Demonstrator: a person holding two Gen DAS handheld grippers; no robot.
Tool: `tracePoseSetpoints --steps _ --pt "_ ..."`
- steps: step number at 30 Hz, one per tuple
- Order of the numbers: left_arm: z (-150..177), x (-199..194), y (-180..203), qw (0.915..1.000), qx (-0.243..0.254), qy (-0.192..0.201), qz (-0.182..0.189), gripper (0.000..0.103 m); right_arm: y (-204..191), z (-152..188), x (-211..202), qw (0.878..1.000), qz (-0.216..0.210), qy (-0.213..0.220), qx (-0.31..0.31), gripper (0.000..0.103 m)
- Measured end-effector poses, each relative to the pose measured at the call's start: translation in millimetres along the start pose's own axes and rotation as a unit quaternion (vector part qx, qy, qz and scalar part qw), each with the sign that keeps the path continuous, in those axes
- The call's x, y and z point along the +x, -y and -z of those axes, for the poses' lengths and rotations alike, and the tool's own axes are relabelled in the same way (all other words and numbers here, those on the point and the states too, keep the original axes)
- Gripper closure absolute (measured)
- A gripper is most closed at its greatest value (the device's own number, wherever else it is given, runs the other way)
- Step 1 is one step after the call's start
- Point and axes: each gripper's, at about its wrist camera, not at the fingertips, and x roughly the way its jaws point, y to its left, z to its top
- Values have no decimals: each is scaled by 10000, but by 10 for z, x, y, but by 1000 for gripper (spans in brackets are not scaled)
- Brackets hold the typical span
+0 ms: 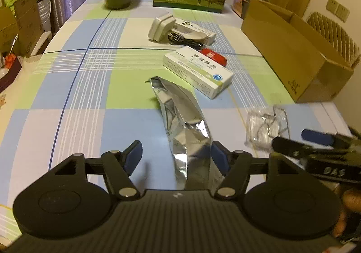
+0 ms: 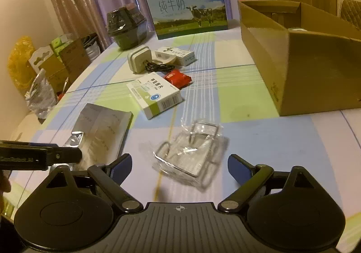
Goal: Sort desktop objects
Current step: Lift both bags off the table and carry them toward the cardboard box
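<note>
Left wrist view — left gripper (image 1: 178,158) spread wide around crinkled silver foil pouch (image 1: 180,115) | right gripper (image 2: 179,167) released over clear-bagged wire clips (image 2: 191,151) — glossy, creased.

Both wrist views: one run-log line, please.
left gripper: open, around foil pouch | right gripper: open, over bagged wire rack | cardboard box: open

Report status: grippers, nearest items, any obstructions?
Left gripper open around foil pouch. Right gripper open before bagged wire clip. Cardboard box open, nothing blocking.
</note>
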Motion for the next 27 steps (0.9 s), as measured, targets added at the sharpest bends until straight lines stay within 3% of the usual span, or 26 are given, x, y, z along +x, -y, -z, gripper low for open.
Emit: tracePoseSetpoints --steps 7,8,9,12,18,20,22,27 --pt "-45 69 2 10000 26 -5 54 37 -27 -46 272 9993 323 -120 137 15" --pt "-52 91 15 10000 43 -19 52 37 -14 -48 292 9993 325 -159 66 20" --pt "-63 115 27 10000 63 -44 61 37 -6 -41 298 9994 295 -195 -6 33" --pt "-93 213 72 9997 122 -168 117 36 19 -35 261 9987 331 -209 -328 44" --pt "-181 437 82 9979 45 -583 282 37 80 30 184 9944 378 -204 -967 44" --pt "-214 507 73 9966 5 -755 329 42 94 60 160 9931 349 -168 -1110 44" --pt "-238 587 60 9947 -45 -955 375 49 103 80 159 9924 354 -122 -1171 44" --pt "-306 676 113 9927 154 -1145 338 50 150 80 170 9940 276 -103 -1049 44"
